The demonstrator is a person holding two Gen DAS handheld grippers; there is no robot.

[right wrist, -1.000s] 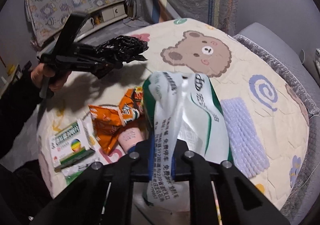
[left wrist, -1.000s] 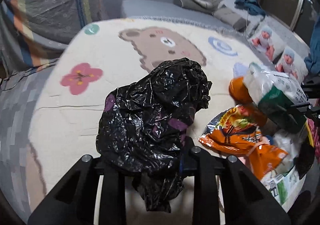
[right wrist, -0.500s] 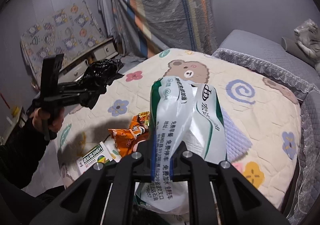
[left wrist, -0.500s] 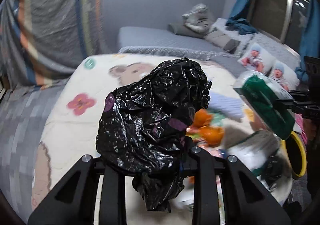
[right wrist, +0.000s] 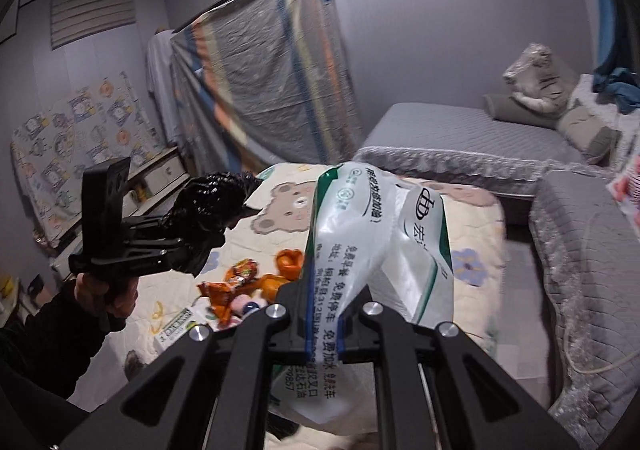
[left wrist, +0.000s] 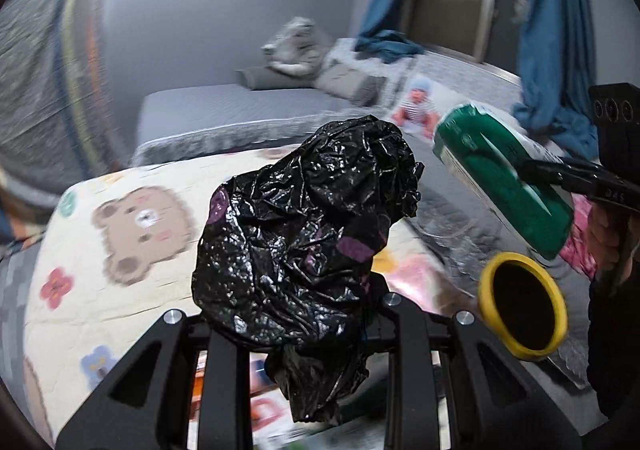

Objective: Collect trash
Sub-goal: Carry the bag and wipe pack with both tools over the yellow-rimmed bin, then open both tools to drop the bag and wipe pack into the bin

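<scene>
- Your left tool [left wrist: 308,330] is clamped on the black bag [left wrist: 308,226], held up ahead of it.
- Your right tool [right wrist: 322,334] grips the white bag [right wrist: 372,246].
- Wrappers [right wrist: 240,282] lie below on the quilt [right wrist: 472,234], left of the right tool, uncollected; little looks done.

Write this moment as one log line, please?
left gripper: shut on black bag | right gripper: shut on white-green bag | both raised above bed quilt | wrappers on quilt
</scene>
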